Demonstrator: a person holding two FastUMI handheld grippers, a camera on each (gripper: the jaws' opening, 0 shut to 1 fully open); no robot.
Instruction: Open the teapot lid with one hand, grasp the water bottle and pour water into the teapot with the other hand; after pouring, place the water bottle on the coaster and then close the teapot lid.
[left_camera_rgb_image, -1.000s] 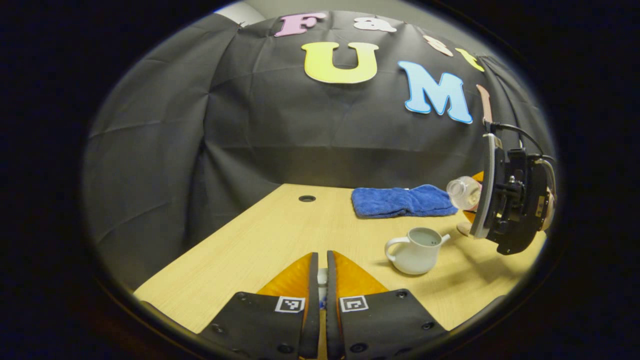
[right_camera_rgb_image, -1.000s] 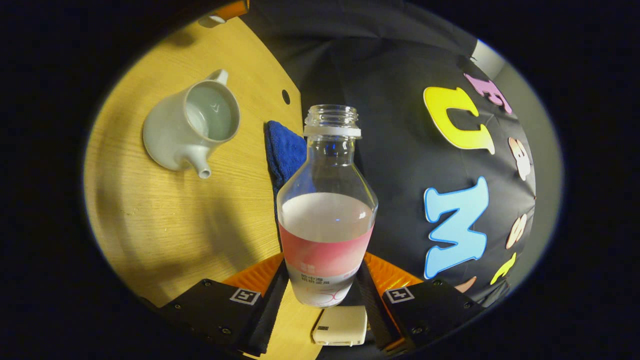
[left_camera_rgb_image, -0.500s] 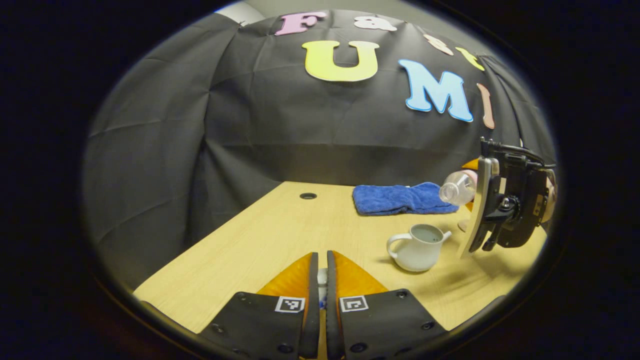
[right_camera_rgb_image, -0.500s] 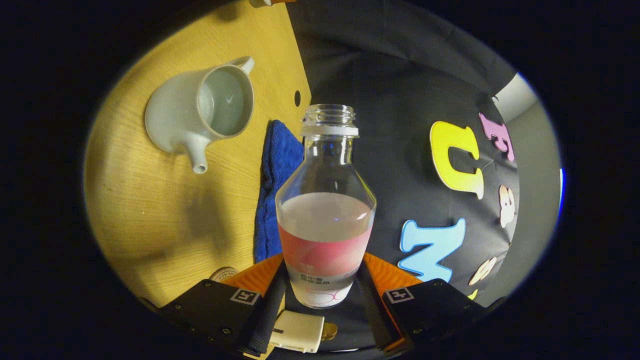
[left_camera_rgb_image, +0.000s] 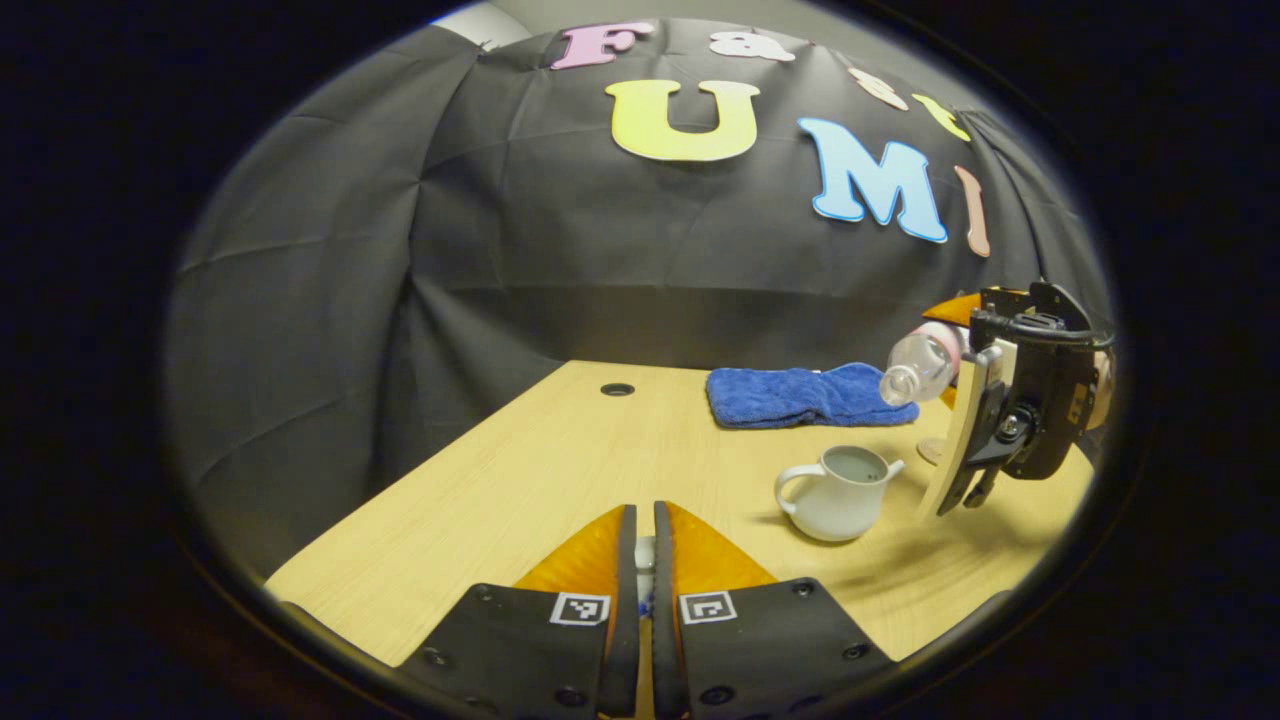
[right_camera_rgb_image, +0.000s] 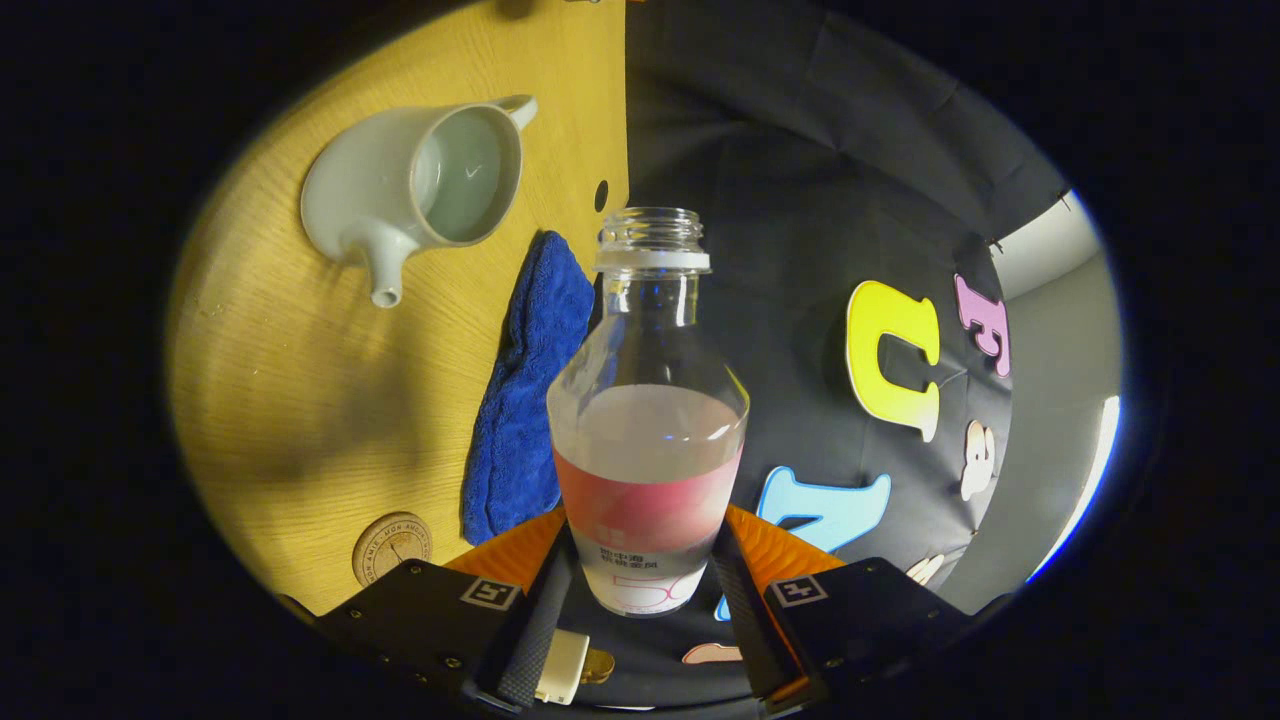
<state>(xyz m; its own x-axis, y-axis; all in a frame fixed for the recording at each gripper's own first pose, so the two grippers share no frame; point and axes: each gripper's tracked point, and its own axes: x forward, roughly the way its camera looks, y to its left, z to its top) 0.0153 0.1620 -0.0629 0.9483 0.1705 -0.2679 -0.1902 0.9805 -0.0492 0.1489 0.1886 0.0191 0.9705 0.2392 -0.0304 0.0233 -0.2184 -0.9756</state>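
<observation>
step: pour looks done; right gripper (right_camera_rgb_image: 640, 590) clamped on the clear pink-labelled water bottle (right_camera_rgb_image: 648, 420), tilted beside the open white ceramic teapot (right_camera_rgb_image: 420, 195)
left gripper (left_camera_rgb_image: 640, 560): nearly closed, pinching the small white lid (left_camera_rgb_image: 645, 556), I think
next: stand it on the round cork coaster (right_camera_rgb_image: 392, 545)

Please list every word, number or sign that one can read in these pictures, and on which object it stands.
water bottle, label: print too small to read.
coaster, rim: lettering too blurred to read.
right gripper, square markers: coded patterns, no words.
So no text here can be quoted.
</observation>
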